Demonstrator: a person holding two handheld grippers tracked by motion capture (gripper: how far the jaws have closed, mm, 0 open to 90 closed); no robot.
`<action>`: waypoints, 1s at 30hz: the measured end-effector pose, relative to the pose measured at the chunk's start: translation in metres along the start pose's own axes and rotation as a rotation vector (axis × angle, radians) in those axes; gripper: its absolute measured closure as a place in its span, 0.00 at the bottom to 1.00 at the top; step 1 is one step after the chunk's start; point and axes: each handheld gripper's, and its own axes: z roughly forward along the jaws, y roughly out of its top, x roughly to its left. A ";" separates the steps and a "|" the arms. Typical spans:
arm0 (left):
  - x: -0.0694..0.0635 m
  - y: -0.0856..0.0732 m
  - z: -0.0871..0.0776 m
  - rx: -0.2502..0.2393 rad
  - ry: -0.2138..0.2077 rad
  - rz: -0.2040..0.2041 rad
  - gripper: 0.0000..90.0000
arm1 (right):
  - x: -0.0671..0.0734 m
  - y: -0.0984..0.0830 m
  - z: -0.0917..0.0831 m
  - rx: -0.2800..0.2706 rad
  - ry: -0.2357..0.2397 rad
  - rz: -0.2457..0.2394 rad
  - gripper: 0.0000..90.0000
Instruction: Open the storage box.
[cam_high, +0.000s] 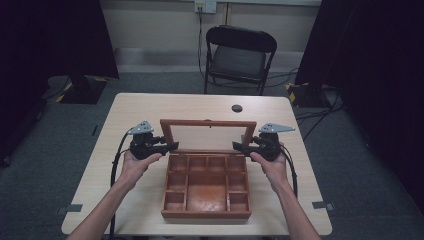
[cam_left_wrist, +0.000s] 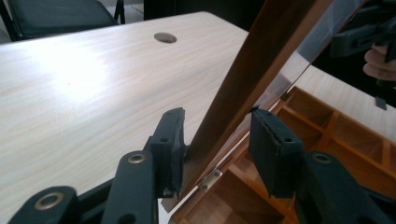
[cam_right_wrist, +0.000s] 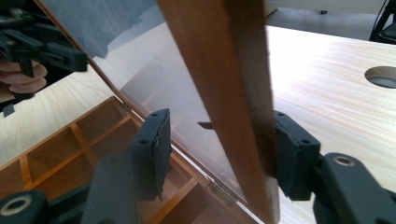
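Nearest the lens in the high view, two forearms are reaching up from the bottom edge, each hand carrying a claw toward a wooden box that is sitting in the lower middle of the frame on the pale surface. Its tray is lying open, split into small compartments along the top and both sides around one large middle compartment, and every compartment that can be seen is bare wood.

Its lid, a wood frame around a clear pane, is standing raised at the back of the tray. At centre left of the frame the left claw is straddling the lid's left side rail: in the left gripper view the jaws are parted, one pad pressing the rail's outer face while the other is standing just clear on the pane side. A small metal hinge is showing just below that rail. At centre right the right claw is doing likewise on the right rail; in the right gripper view one pad is touching the wood and the other is hanging apart from the pane.

Open surface is lying behind the lid, with a round cable hole in the upper middle, and strips are running free on either side of the box. A black folding chair is standing beyond the far edge. No writing can be read.
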 end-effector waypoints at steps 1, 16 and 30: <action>0.001 -0.001 0.001 -0.001 -0.002 -0.003 0.62 | 0.000 0.000 0.000 0.000 -0.002 -0.002 0.48; 0.008 -0.007 0.009 0.029 0.031 0.013 0.67 | -0.008 -0.002 0.010 0.023 -0.011 0.019 0.44; 0.017 -0.004 0.016 0.037 0.045 -0.008 0.71 | -0.017 -0.005 0.020 0.000 -0.055 0.039 0.50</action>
